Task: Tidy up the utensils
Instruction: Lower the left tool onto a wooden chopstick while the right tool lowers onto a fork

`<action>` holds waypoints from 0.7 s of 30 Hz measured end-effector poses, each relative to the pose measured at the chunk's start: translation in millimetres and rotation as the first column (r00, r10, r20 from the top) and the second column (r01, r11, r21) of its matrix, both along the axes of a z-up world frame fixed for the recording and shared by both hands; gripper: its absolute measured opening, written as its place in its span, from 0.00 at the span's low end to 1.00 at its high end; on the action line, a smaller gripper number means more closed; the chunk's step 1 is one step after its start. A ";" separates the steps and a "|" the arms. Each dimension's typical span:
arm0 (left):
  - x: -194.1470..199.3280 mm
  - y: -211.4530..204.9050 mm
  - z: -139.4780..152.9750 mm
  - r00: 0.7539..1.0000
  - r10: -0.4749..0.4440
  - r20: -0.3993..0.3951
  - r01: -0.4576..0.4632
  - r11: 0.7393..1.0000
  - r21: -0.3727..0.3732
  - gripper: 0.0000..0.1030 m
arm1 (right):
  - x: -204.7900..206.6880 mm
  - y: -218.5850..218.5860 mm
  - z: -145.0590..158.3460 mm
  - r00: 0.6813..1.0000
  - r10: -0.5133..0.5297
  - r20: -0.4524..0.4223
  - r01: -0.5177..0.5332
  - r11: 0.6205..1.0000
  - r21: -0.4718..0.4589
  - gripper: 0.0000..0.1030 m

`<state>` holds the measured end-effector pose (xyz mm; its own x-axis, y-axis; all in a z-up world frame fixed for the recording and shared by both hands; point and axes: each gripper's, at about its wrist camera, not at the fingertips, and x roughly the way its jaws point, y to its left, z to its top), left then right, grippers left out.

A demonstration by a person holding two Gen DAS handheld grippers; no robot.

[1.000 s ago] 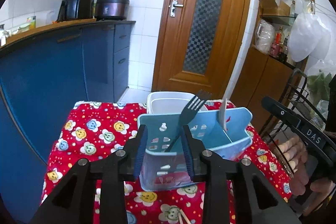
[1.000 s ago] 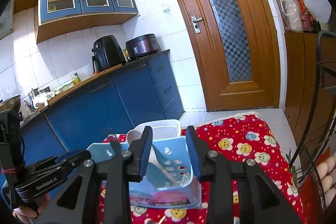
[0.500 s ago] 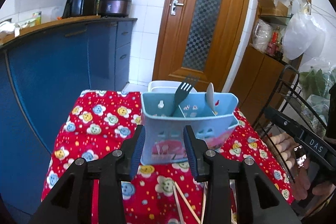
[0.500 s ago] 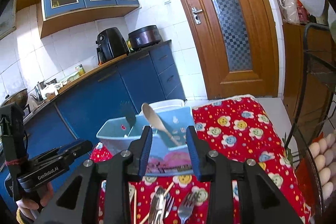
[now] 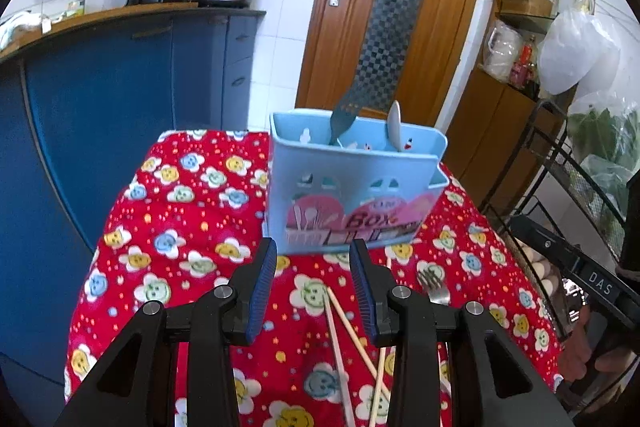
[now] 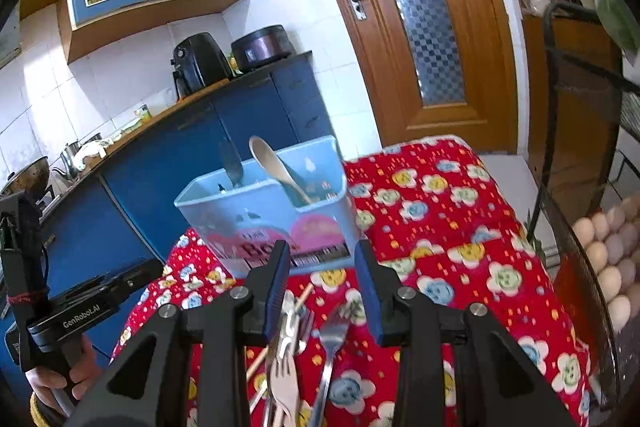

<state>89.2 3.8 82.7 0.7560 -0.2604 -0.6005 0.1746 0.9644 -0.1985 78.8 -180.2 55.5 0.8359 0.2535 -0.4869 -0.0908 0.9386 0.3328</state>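
A light blue utensil box stands upright on the red flowered cloth; it also shows in the right wrist view. A dark fork and a wooden spoon stand in it. My left gripper is open and empty, just short of the box. My right gripper is open and empty, above loose forks and a pale spoon. Chopsticks and a fork lie on the cloth near the left gripper.
Blue cabinets stand to the left, a wooden door behind. A black wire rack with eggs stands at the right. The other gripper's body is at the left of the right wrist view.
Both grippers have drawn back from the blue box, which now stands farther off on the cloth. Loose forks and chopsticks have come into view beneath them.
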 end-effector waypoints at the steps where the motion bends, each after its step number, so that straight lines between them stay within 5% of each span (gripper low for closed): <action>1: -0.7 0.2 -1.7 1.000 0.000 -0.003 0.000 1.000 -0.001 0.37 | -1.6 -2.2 -3.6 1.000 -0.005 -0.009 0.005 1.000 0.003 0.35; 21: 5.4 -8.0 -54.2 0.988 0.002 -0.157 0.003 1.000 0.029 0.37 | -2.7 -3.9 -51.6 0.986 0.035 -0.162 -0.031 0.999 0.027 0.35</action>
<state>94.5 -4.1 28.6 0.6514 -0.2418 -0.7192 0.1438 0.9700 -0.1958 76.1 -184.0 3.9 0.7373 0.2928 -0.6088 -0.0641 0.9275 0.3683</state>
